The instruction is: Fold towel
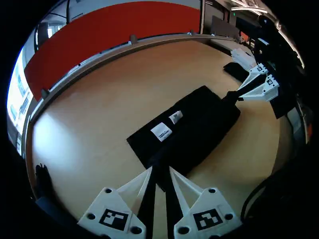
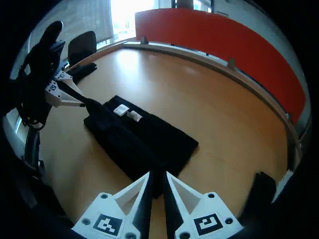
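Observation:
A black towel lies folded into a long strip on the wooden table, with two white labels on its top. In the left gripper view my left gripper is shut on the towel's near end. My right gripper pinches the far end. In the right gripper view the towel runs away from my right gripper, which is shut on its near end. The left gripper, held by a hand in black, grips the opposite end.
A red partition runs along the table's far edge. Another dark cloth lies beyond the towel, also seen near a black chair. A black object sits at the table's near right.

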A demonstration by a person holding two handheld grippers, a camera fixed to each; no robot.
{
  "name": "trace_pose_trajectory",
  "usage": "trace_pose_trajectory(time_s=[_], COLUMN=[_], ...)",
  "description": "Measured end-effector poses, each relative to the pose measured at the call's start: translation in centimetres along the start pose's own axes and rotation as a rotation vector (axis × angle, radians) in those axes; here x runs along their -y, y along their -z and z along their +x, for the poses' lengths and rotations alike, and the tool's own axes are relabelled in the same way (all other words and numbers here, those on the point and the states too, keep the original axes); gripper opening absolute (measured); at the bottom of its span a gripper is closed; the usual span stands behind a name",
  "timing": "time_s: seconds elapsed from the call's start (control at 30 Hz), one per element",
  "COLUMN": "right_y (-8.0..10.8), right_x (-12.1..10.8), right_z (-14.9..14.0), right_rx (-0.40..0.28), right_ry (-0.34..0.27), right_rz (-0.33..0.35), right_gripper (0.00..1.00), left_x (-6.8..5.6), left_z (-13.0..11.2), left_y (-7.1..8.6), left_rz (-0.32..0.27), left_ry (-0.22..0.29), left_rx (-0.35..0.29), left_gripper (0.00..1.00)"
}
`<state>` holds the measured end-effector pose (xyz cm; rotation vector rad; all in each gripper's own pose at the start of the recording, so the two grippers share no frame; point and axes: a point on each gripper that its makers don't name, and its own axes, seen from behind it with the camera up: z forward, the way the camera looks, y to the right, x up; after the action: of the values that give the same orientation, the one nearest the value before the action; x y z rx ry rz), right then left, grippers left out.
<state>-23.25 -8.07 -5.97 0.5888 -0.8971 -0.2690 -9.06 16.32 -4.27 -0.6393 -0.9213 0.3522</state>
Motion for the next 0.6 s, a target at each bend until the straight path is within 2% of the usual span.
trace_pose_trajectory(time_s=[0.33,0.6], right_y=[-2.0,-2.9], right_x=[-1.3,-2.6], right_z=[-0.4,-0.7], right_rx=[0.025,0.043], right_ry=[-0.006,0.014], right_rz=[-0.021,-0.059], right_gripper=[0.19,0.35], left_x=[0.9,1.9], left_z=[-0.1,-0.1], left_y=[-2.1,-2.8], left_rz=[0.031,0.058], left_ry=[0.003,0.005], left_rx=[0.015,0.014], left_gripper=[0.23,0.35])
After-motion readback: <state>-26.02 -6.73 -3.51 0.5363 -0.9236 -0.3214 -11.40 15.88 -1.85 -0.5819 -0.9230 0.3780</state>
